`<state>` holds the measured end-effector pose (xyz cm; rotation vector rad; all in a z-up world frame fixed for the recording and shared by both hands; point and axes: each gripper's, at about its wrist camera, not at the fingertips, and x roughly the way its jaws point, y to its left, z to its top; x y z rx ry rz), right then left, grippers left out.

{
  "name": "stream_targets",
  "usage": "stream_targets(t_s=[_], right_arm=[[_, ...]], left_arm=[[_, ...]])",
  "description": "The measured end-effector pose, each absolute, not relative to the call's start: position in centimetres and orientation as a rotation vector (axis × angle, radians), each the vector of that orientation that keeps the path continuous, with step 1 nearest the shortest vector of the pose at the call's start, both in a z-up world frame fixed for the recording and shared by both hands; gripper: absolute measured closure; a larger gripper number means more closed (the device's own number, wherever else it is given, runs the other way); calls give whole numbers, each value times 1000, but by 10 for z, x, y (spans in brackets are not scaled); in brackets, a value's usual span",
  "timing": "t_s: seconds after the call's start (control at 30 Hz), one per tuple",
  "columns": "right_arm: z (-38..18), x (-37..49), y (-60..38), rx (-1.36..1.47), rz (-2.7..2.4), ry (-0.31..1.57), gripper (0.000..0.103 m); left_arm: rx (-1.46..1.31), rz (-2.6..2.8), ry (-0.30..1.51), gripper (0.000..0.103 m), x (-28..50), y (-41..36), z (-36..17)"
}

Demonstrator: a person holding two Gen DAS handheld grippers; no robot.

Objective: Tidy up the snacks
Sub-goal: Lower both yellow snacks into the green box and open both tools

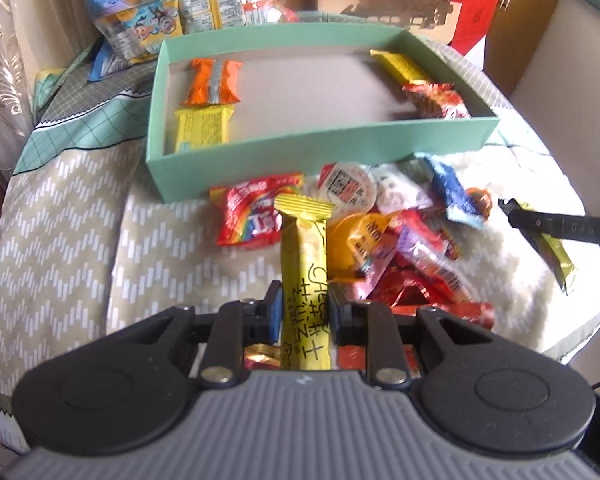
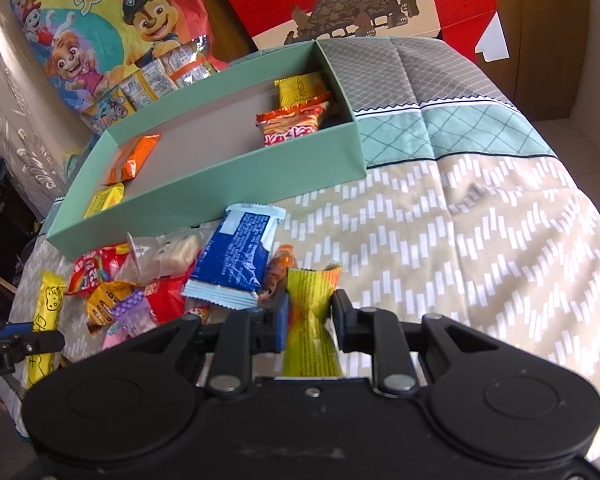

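Left gripper [image 1: 303,312] clamped on a yellow bar [image 1: 305,276], jaws pressed to its sides, bar standing lengthwise above the snack pile [image 1: 396,248]. Behind the pile, green box [image 1: 320,148] on the quilt [image 1: 60,220]; inside, from left: orange pack [image 1: 213,82] and yellow pack [image 1: 202,128] against the left wall, red pack [image 1: 436,100] and gold bar [image 1: 400,65] in the right corner. Blue wrapper [image 2: 236,256] on the pile's right edge. Right gripper [image 2: 311,314] clamped on a yellow-green wrapper [image 2: 310,320], pinched at its waist, just right of the pile, near the box's front wall.
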<state>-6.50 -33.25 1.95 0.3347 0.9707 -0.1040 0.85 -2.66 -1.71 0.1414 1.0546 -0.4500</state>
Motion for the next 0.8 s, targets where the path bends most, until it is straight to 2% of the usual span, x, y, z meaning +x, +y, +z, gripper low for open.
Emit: stream_targets(t_s=[0.47,0.63,0.8], right_arm=[[65,-13,-333,407,-13,903,81],[76,40,-333,399,2,878,81],[73,103,-335,393,7,871,81]], left_arm=[[23,-538,997,81,71,-65,27],[-14,-542,985,81,124,-86,43],[-18,-518,1000,81,176,-109,31]])
